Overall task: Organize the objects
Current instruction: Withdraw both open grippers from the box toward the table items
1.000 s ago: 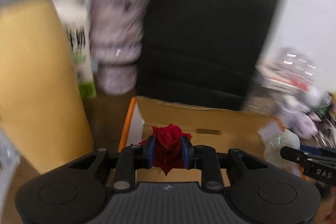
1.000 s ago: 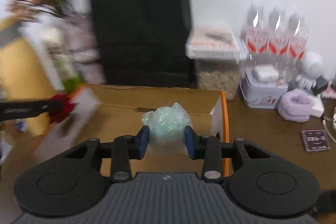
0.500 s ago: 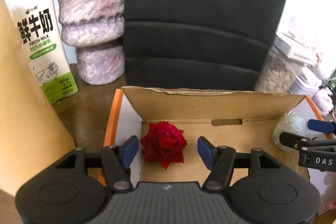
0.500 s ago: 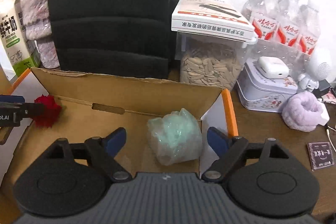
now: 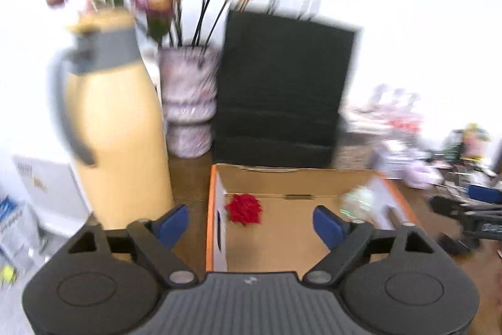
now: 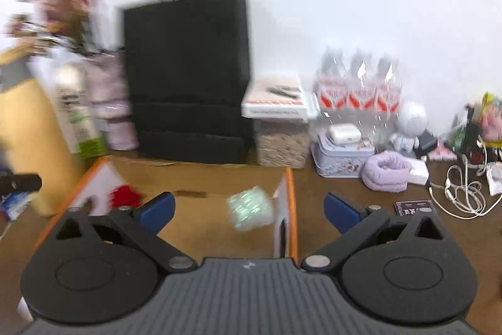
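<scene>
Rose (image 5: 244, 208) far-left in cardboard box (image 5: 301, 178), wrapped bundle (image 6: 250, 208) at right wall | left tongs (image 5: 250, 221), right tongs (image 6: 249, 211) wide open, empty | placing looks done | next: pick another desk (image 6: 360, 209) item.

No lettering is legible in either view. Print on the milk carton (image 6: 78, 115), the bottle labels (image 6: 357, 98) and the small dark card (image 6: 414, 207) is blurred beyond reading.
</scene>
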